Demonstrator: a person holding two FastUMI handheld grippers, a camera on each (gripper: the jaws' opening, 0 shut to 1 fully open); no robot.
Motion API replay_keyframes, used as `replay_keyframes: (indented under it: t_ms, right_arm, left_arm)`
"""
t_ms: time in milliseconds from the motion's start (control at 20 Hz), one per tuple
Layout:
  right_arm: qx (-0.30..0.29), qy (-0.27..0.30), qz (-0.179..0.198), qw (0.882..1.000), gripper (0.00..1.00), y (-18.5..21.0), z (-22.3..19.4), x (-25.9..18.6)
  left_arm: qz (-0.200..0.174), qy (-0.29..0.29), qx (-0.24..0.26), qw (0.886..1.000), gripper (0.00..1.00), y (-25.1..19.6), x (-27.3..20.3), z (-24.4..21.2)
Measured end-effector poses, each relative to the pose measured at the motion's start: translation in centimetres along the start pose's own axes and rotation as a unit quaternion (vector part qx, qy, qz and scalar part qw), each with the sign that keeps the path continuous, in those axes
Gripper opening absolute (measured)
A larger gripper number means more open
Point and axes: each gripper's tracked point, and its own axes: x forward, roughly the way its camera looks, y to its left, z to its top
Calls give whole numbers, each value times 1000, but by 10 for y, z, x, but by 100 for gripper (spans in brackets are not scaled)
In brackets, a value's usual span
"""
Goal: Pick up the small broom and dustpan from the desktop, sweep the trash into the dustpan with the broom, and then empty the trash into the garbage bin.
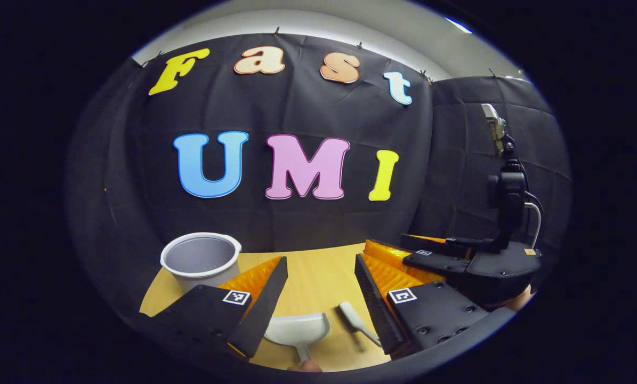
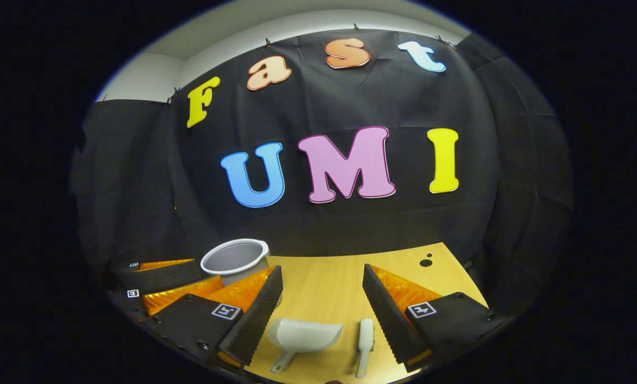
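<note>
A white dustpan point(image 1: 297, 329) point(image 2: 303, 335) lies on the wooden desktop point(image 1: 318, 266) point(image 2: 323, 288), its handle toward me. Beside it on the right lies the small white broom point(image 1: 355, 320) point(image 2: 365, 341). My left gripper point(image 1: 321, 260) hovers open above and just behind them, nothing between its fingers. My right gripper point(image 2: 322, 268) is open too, over the same spot, and reaches in from the right in the left gripper view point(image 1: 390, 244). The left gripper point(image 2: 203, 278) sits at the left edge of the right gripper view. A white garbage bin point(image 1: 201, 258) point(image 2: 235, 257) stands at the back left.
Two dark spots point(image 2: 426, 262) mark the desktop's far right corner. The hand point(image 1: 518, 298) holding the right gripper is at the right edge. Black cloth walls close in the back and both sides of the desk.
</note>
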Motion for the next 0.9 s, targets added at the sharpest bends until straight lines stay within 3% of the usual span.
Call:
replay_keyframes:
  t_ms: [200,350,550,900]
  right_arm:
    - [12,-38,-32,999,97,9,7,-21]
    - [15,-75,-44,996,97,16,21,-33]
    - [3,-86,-37,996,97,31,26,-40]
    - [-8,-92,-15,996,96,52,24,-42]
  left_arm:
    - [58,-64,18,996,76,37,1,23]
    - [75,-93,9,993,75,46,-12,28]
    - [88,-98,-10,991,75,66,-43,23]
    - [107,-86,-32,990,75,83,-55,11]
